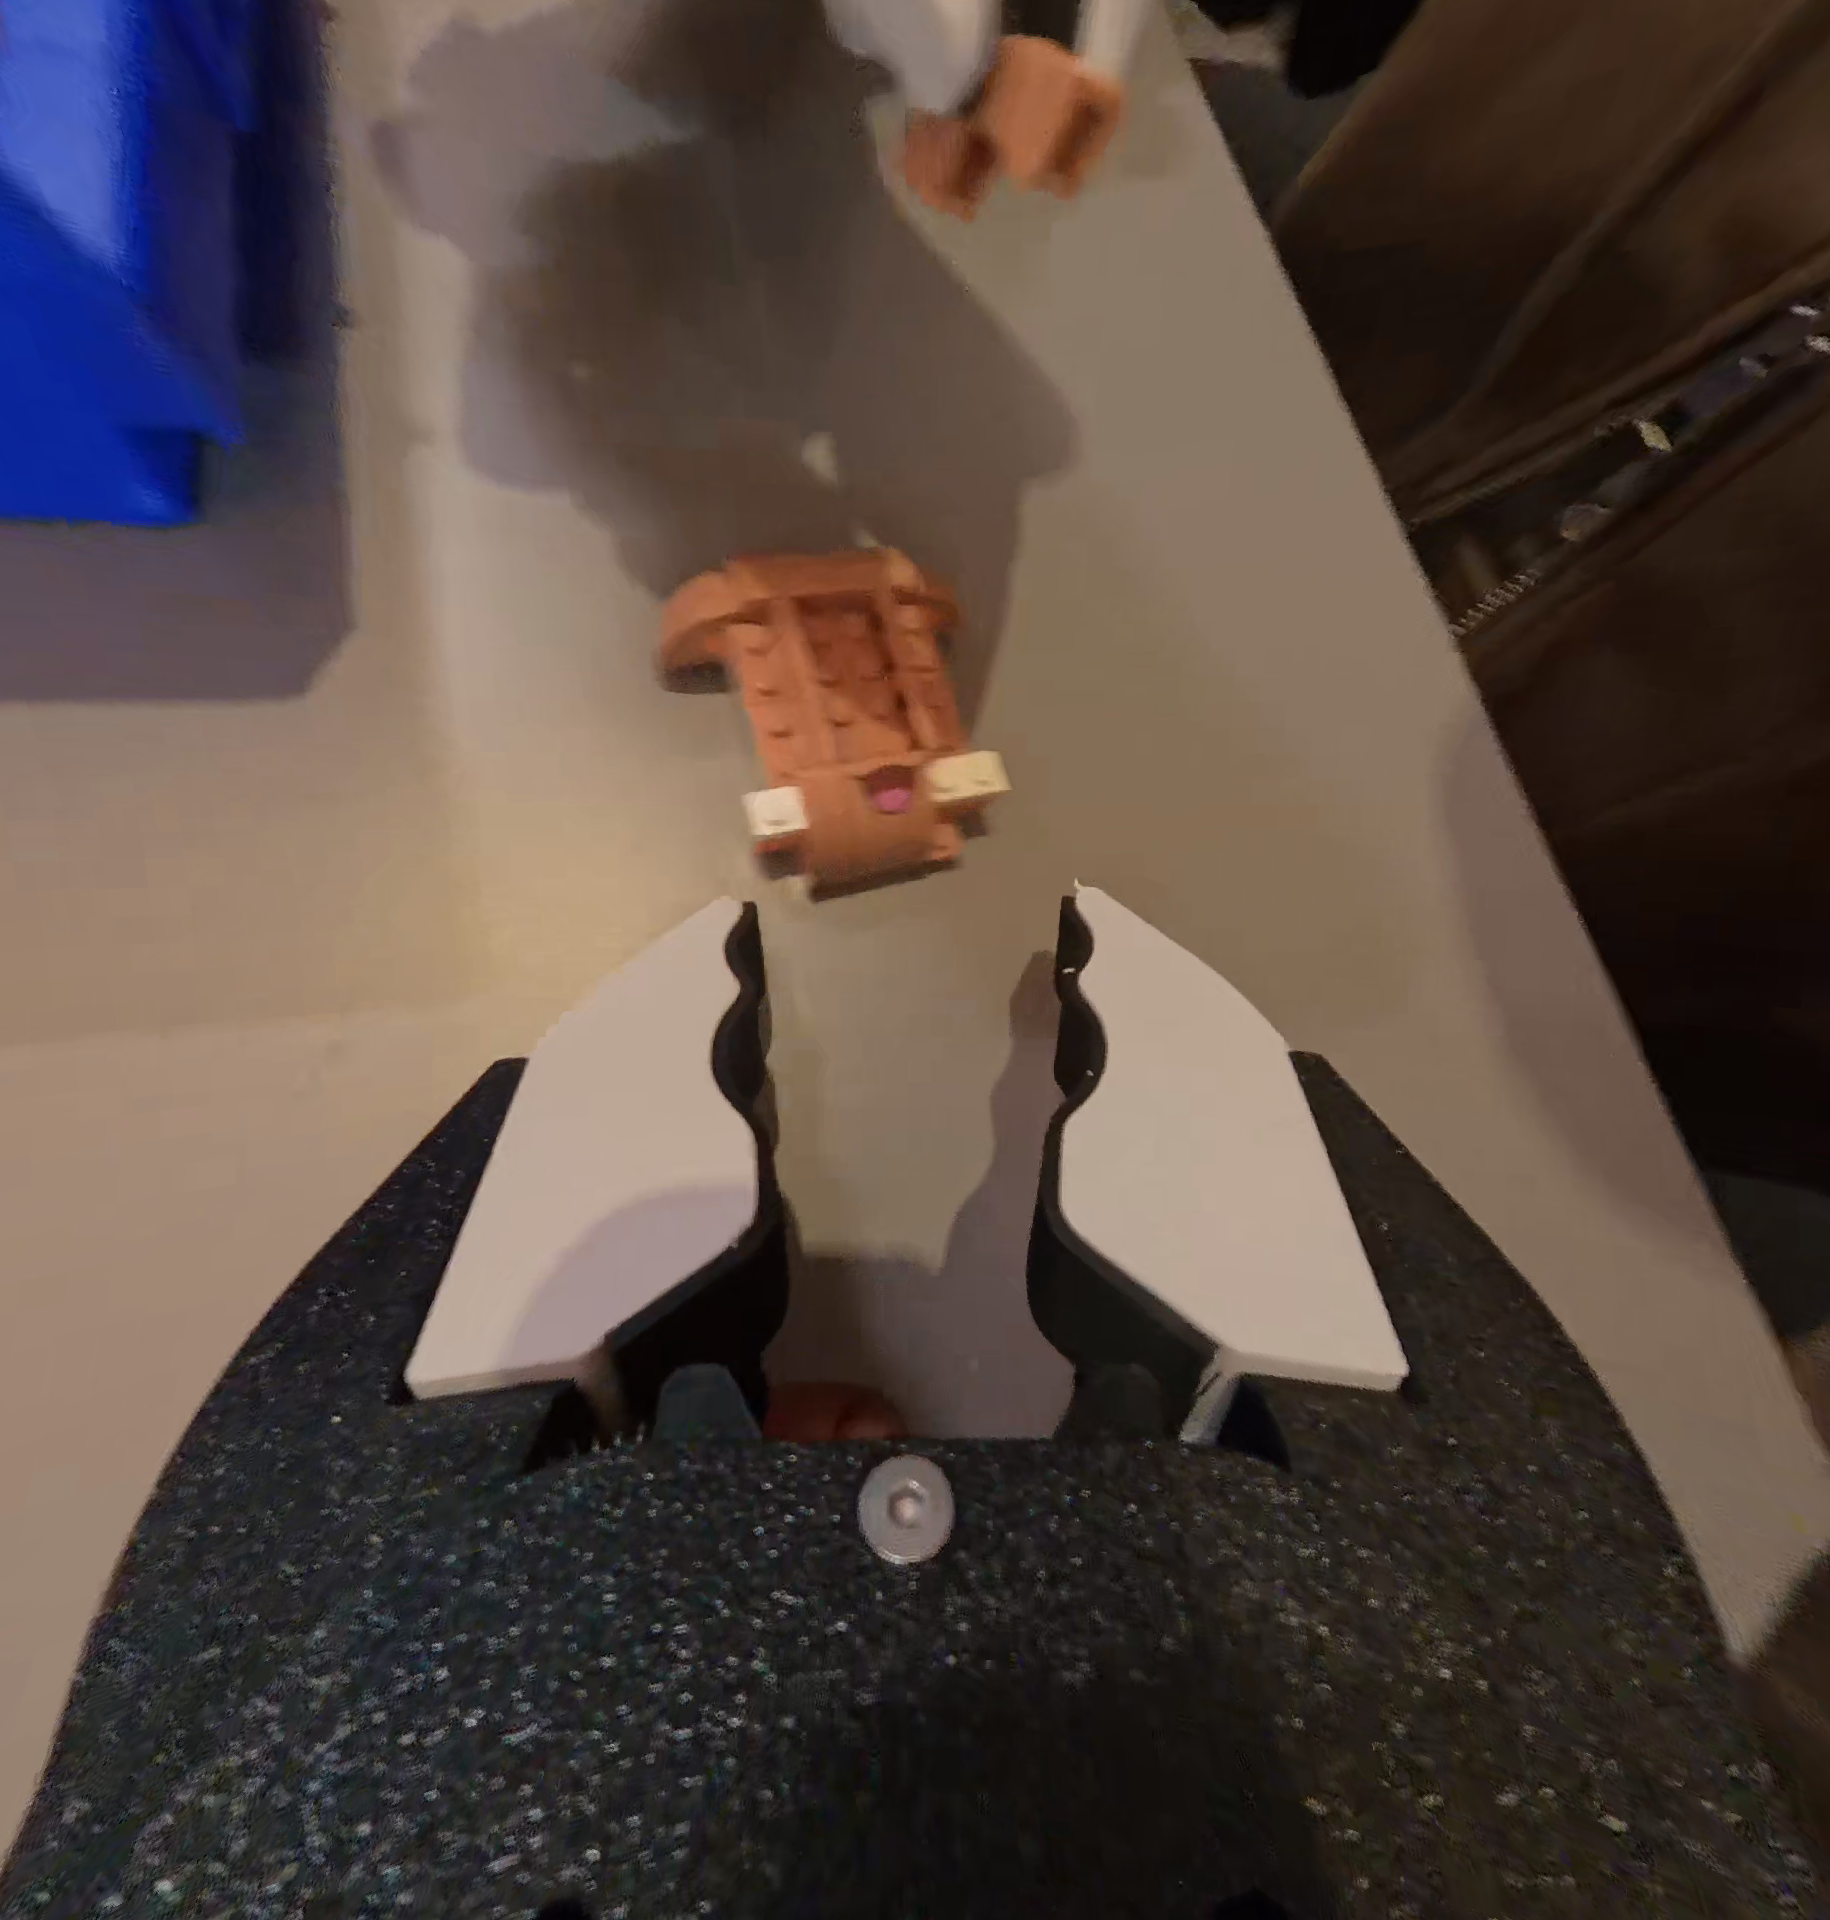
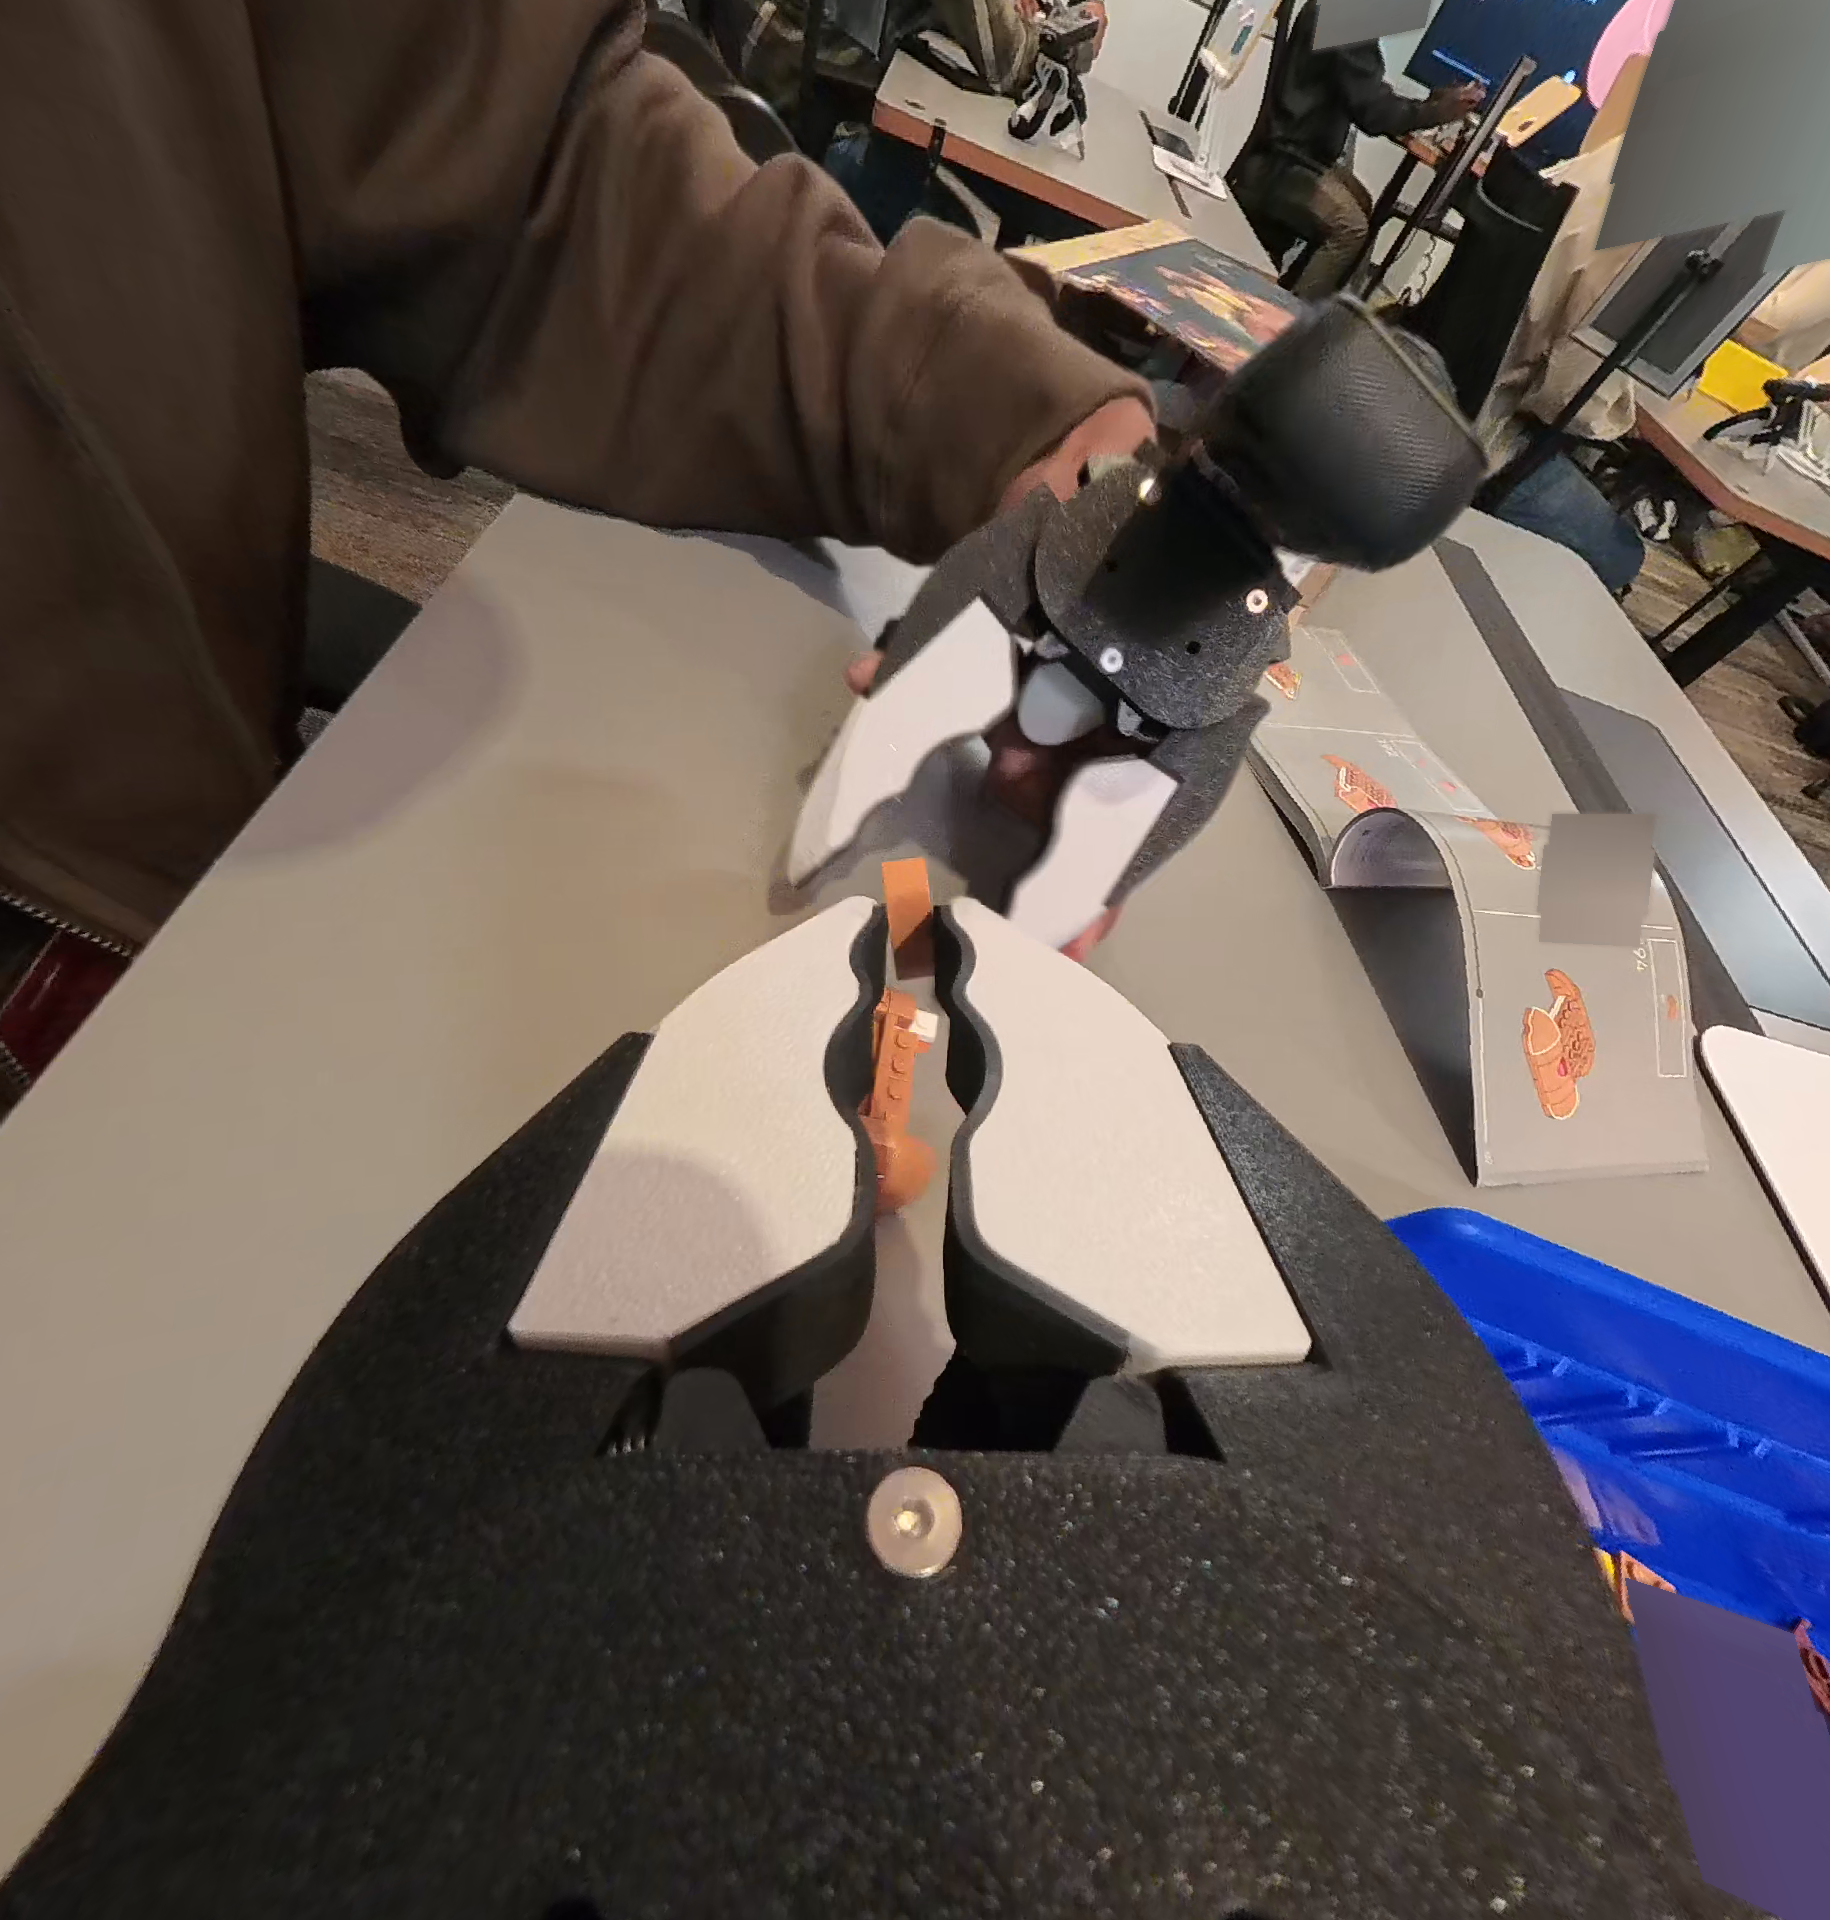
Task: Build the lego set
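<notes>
Left gripper (image 1: 911, 904) jaws spread wide, nothing between them, hovering over the grey table (image 1: 267, 883); the partly built orange-brown lego assembly with two cream bricks and a small pink piece (image 1: 838, 717) lies flat on the table just past its fingertips, apart from them. Right gripper (image 2: 906, 914) jaws nearly closed, pinching a small orange-brown lego piece (image 2: 906, 904) at the tips, piece sticking up above the fingers. In the right wrist view the same assembly shows as a sliver through the gap between the fingers, on the table below. Left gripper sits just beyond the right one in that view, fingers angled down toward the table, held by a hand in a brown sleeve (image 2: 682, 343). Open grey instruction booklet (image 2: 1493, 935) lies on the table to the right, pages arched. Blue plastic bin (image 2: 1669, 1403) at the right gripper's near right; in the left wrist view it's at far left. Frames blurred in places, stud detail not readable
</notes>
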Motion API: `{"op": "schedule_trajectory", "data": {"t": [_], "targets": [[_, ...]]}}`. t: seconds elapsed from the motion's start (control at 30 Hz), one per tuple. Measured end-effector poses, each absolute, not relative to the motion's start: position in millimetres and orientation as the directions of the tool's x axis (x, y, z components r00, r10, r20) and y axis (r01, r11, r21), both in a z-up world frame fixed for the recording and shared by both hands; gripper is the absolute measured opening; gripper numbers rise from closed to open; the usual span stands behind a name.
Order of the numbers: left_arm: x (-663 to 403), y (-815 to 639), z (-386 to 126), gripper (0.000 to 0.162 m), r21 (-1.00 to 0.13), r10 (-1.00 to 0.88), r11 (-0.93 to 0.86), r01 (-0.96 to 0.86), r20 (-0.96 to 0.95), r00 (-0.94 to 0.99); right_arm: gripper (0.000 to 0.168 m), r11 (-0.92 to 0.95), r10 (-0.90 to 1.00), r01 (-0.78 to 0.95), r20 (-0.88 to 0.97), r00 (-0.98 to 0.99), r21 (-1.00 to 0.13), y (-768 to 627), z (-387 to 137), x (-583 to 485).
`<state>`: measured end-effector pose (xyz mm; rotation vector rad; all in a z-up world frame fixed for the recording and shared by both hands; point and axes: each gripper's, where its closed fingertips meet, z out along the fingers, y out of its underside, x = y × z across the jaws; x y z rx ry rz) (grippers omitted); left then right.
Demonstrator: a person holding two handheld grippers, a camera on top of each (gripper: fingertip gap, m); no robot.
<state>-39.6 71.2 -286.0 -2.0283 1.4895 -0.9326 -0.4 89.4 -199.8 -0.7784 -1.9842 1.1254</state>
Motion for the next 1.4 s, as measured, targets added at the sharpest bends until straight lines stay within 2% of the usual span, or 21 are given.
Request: {"op": "schedule_trajectory", "data": {"t": [0.07,0.3,0.5,0.6,0.7,0.8,1.13,1.4], "targets": [[-40,88,-291,0.06,-0.727,-0.951,-0.301,-0.617,0.183,0.249,0.008,0.437,0.777,0.151,0.288,-0.56,-0.887,88,-199,0],[-27,83,-300,0.076,-0.706,-0.962,-0.202,-0.679,0.014,0.271,0.008,0.427,0.795,0.162,0.283,-0.537,-0.89,89,-202,6],[-7,80,-299,0.075,-0.713,-0.922,-0.252,-0.654,-0.028,0.387,0.008,0.436,0.797,0.182,0.284,-0.533,-0.882,90,-206,7],[-13,83,-280,0.076,-0.77,-0.875,-0.287,-0.571,-0.031,0.482,0.008,0.44,0.797,0.186,0.287,-0.531,-0.879,89,-206,7],[-17,86,-236,0.061,-0.89,-0.806,-0.332,-0.312,0.096,0.584,0.008,0.462,0.793,0.196,0.303,-0.529,-0.865,86,-209,6],[-15,80,-205,0.041,-0.928,-0.781,-0.357,-0.104,0.235,0.579,0.008,0.516,0.774,0.221,0.341,-0.533,-0.827,82,-216,2],[0,57,-216,0.02,-0.922,-0.798,-0.063,-0.383,-0.184,0.574,0.008,0.524,0.762,0.237,0.326,-0.559,-0.818,54,-215,-5],[1,49,-219,0.008,-0.892,-0.756,0.016,-0.452,-0.307,0.578,0.008,0.494,0.773,0.241,0.295,-0.562,-0.836,44,-213,-7]]}}
